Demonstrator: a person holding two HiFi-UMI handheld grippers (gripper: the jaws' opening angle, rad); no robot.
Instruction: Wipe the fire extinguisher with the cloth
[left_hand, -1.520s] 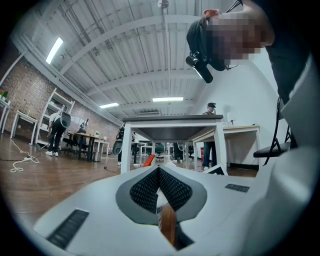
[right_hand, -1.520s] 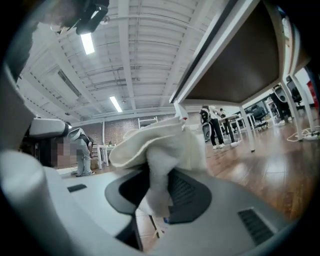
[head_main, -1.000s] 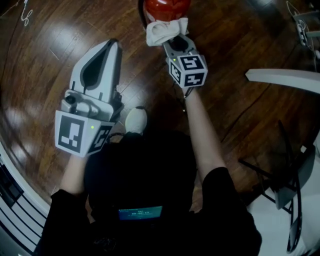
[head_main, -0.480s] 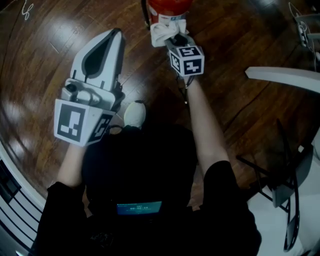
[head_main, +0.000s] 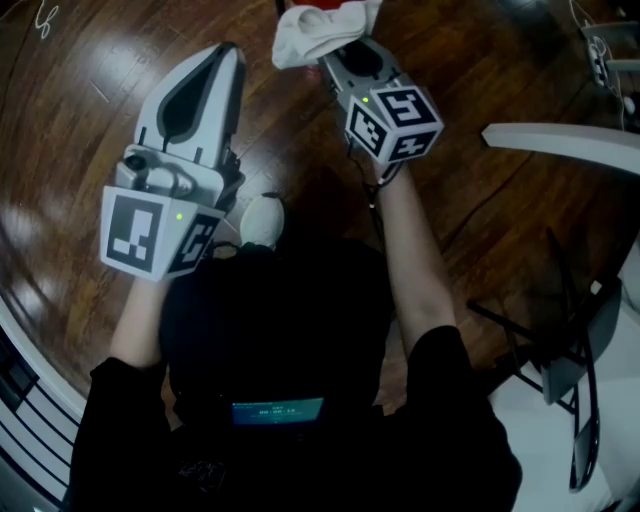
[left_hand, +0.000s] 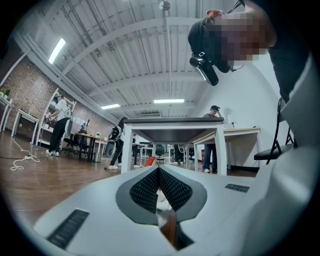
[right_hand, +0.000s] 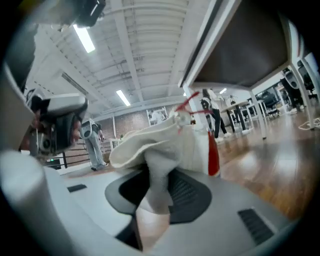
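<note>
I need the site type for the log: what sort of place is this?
Likely an open lab or workshop hall: wood floor, white tables, strip lights on bare ceiling beams, people at benches.

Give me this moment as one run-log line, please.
phase: wiping | right gripper: shut on cloth, at fire extinguisher | left gripper: shut, empty, off to the side
</note>
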